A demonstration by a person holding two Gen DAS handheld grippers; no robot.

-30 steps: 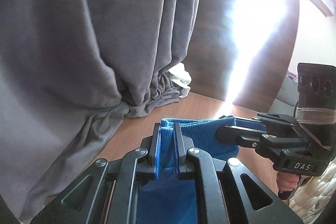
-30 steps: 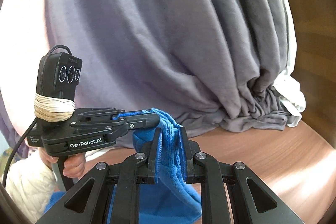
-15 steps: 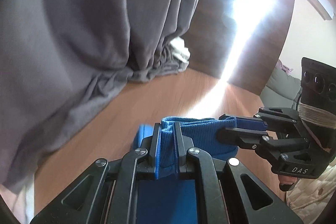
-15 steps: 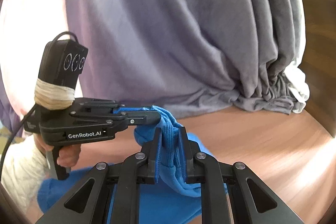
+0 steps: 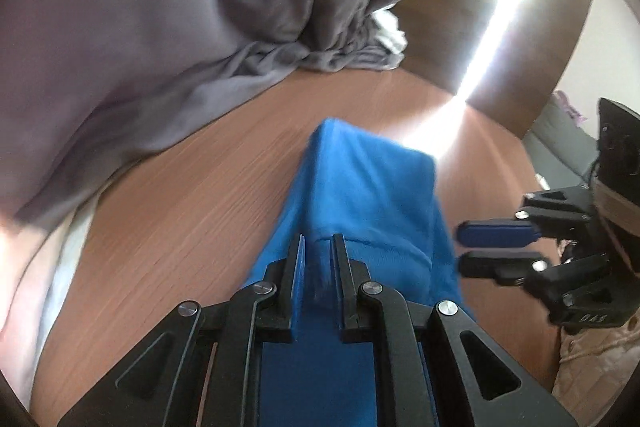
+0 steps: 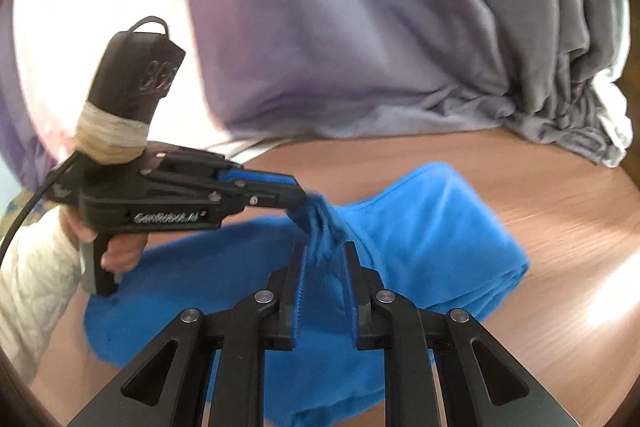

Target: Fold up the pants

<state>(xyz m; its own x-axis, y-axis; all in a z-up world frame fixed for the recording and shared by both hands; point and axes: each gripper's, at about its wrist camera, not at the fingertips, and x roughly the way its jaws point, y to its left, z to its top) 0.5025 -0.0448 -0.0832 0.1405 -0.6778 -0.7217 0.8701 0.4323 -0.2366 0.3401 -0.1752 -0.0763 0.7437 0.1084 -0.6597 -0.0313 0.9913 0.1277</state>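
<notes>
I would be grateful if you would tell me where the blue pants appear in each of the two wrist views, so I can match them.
Left wrist view: the blue pants lie lower centre on the wooden table, running up from between the left tongs.
Right wrist view: the pants spread across the lower centre, a bunched edge rising to the left tongs.
Shared landmark: the bunched grey curtain resting on the table.

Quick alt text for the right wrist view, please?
The left gripper, coming in from the left, pinches a bunched edge of the blue pants lying doubled over on the wooden table. A grey curtain hangs behind.
</notes>
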